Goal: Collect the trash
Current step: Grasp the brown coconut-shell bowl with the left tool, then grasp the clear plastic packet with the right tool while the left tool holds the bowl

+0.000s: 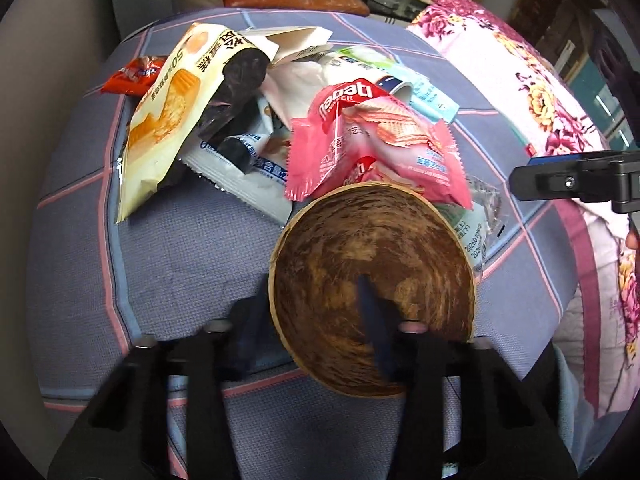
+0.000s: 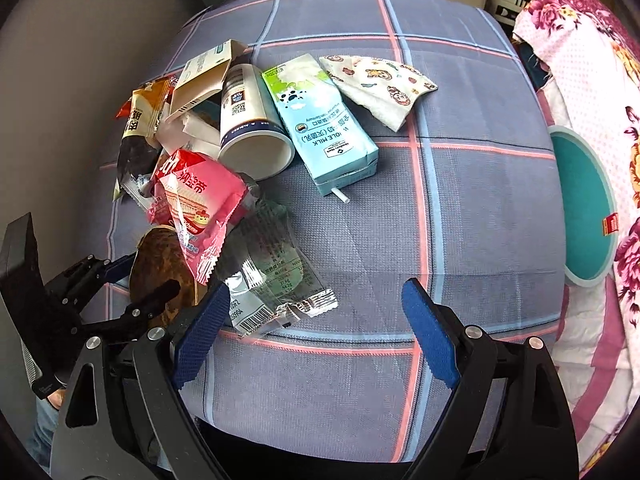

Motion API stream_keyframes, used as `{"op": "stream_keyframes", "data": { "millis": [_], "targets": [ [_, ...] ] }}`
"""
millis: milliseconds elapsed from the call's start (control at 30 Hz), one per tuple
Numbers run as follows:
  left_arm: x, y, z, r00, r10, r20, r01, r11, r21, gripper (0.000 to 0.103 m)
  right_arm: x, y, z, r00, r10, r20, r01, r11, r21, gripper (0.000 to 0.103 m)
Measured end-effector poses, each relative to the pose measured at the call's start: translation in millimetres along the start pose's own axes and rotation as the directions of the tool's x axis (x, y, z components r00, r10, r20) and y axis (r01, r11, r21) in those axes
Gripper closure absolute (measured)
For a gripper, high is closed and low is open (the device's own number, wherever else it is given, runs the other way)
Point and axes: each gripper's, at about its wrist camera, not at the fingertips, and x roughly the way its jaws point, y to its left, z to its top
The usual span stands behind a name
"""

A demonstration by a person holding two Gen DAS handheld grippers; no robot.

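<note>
My left gripper (image 1: 320, 316) is shut on the rim of a brown wooden bowl (image 1: 372, 284), held tilted against a heap of trash on the plaid bed cover; the bowl also shows in the right wrist view (image 2: 160, 264). A pink wafer wrapper (image 1: 372, 144) rests on the bowl's far rim. Behind it lie a yellow cake bag (image 1: 168, 120), a paper cup (image 2: 248, 124), a blue milk carton (image 2: 324, 128) and a clear wrapper (image 2: 272, 276). My right gripper (image 2: 316, 332) is open and empty, its left pad beside the clear wrapper.
A patterned tissue (image 2: 380, 84) lies past the carton. A floral quilt (image 2: 592, 92) and a teal round fan (image 2: 584, 204) lie on the right. An orange packet (image 1: 132, 76) sits at the far left of the heap. The bed cover (image 2: 460, 220) is bare to the right.
</note>
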Motion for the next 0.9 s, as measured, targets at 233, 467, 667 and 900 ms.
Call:
{"op": "stream_keyframes", "data": {
  "millis": [233,467,667,900],
  "targets": [
    [-12.1,22.1,-4.7,1.000,-0.026,0.010,0.027,0.999,-0.034,0.089,11.3,14.9,2.1,0.999,0.004,-0.035,-0.006,0.998,-0.055,0.019],
    [-23.3,51.1,-13.3,1.000,-0.002,0.008,0.003,0.998,-0.065,0.088,28.9,31.5,13.0,0.998,0.012,-0.069,-0.019,0.994,-0.110,0.019],
    [-21.0,57.4,-16.0,1.000,0.010,-0.001,-0.010,0.997,-0.080,0.083,49.8,40.1,21.2,0.994,-0.003,-0.106,-0.014,0.987,-0.158,0.019],
    [-18.8,50.6,-13.9,1.000,-0.018,0.000,0.018,0.998,-0.067,0.056,50.8,31.8,5.4,0.993,0.005,-0.116,-0.026,0.982,-0.186,0.038]
  ]
}}
